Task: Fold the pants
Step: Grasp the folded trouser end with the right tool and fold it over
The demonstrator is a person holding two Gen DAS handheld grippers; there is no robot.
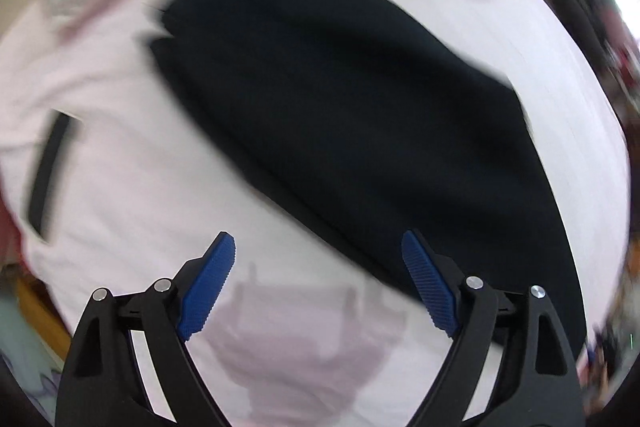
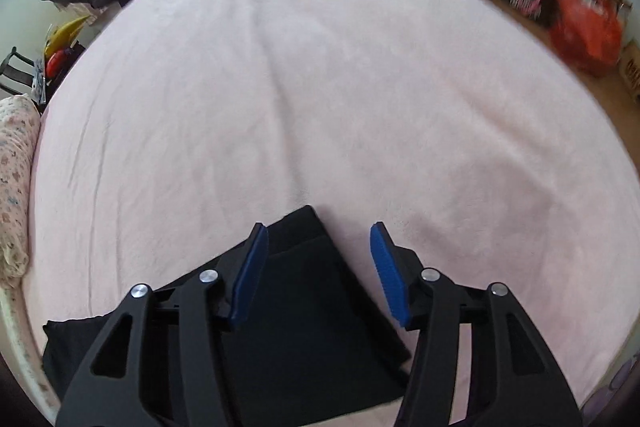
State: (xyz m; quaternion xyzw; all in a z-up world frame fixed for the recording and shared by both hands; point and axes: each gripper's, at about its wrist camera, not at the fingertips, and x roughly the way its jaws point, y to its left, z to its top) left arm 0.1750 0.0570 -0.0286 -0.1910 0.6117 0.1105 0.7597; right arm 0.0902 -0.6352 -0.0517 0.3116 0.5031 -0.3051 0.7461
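Two grippers, left (image 1: 318, 259) and right (image 2: 318, 247), gape above black pants (image 1: 340, 115).

One pair of black pants (image 1: 352, 115) is seen, laid on one pink bedsheet (image 2: 320, 87). Two grippers are counted (left gripper (image 1: 318, 283), right gripper (image 2: 318, 275)), each with two blue pads. One floral pillow (image 2: 14, 183) is seen.

No legible text, label, brand, number or sign is found in either wrist view; the print on distant boxes is blurred beyond reading.
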